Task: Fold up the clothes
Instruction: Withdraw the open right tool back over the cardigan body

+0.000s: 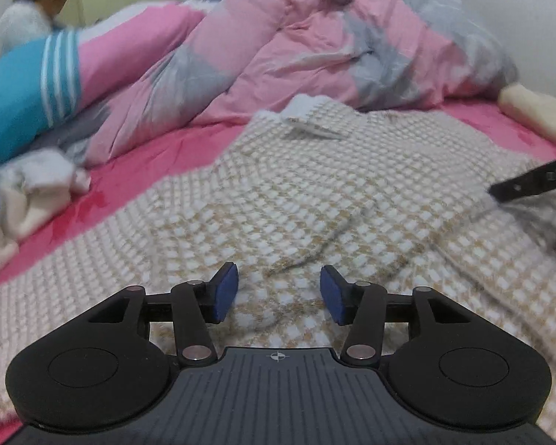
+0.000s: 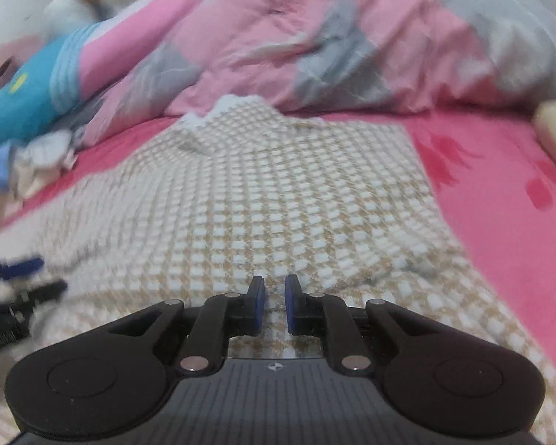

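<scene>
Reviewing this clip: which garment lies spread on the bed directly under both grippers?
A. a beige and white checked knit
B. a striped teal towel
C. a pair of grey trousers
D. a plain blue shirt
A: the beige and white checked knit lies spread over the pink sheet, beneath the open left gripper and the right gripper, whose jaws stand narrowly apart.

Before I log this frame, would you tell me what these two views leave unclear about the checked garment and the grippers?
- Checked garment: its near hem is hidden under the left gripper body in the left wrist view, so its outline is incomplete.
- Right gripper: fingers nearly closed; whether cloth is pinched is unclear.
- Right wrist view: motion blur smears the left edge, including the crumpled white clothes.
- Cream object: cut off by the frame edge.
</scene>
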Demonstrator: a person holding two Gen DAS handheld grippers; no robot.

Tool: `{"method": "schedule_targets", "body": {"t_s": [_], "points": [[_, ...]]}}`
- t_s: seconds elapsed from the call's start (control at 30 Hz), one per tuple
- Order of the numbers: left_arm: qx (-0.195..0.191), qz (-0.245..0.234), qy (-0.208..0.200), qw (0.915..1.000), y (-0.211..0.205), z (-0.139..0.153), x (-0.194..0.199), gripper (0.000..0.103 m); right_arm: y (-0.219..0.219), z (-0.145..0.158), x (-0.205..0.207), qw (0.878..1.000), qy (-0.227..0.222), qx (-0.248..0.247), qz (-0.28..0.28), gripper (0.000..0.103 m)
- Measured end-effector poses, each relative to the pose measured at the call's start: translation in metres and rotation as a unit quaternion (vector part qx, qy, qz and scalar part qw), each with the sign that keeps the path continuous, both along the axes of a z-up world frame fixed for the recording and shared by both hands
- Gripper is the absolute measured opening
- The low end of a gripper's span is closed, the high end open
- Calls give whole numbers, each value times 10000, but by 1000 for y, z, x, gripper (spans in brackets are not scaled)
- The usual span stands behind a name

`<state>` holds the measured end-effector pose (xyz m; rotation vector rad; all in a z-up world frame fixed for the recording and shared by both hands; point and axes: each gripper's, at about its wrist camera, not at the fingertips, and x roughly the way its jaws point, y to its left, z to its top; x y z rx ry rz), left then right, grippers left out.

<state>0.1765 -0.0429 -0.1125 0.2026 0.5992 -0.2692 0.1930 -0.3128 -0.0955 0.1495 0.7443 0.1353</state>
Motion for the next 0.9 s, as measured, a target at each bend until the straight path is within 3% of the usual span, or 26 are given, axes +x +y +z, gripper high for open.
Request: {"method": "schedule_targets", "body": {"t_s": [0.1, 0.23, 0.33, 0.47, 0.57, 0.67, 0.9], "points": [[106, 11, -75, 9999, 5, -3, -5, 53, 13, 10, -12, 9990, -342, -49, 266, 13], [321, 37, -138, 9994, 3, -3, -13, 61, 25, -21, -12, 9983, -225, -306, 453, 16], [279, 71, -125, 9995, 5, -5, -12, 64, 25, 1, -16, 9996, -220, 80, 169, 18], [214, 95, -133, 9996, 8, -4, -11, 67, 51, 23, -23, 9951, -790, 107, 584, 18], [208, 80, -204, 9995, 9, 2, -14, 67, 68, 2, -16, 9943, -690, -14, 818, 26], [203, 65, -276, 9994, 10, 8, -16, 67, 78, -23, -14, 9936, -596, -181, 940, 26], [197, 22, -529, 9984, 3, 25, -9, 68, 71, -23, -14, 9943, -563, 117, 900, 26]]}}
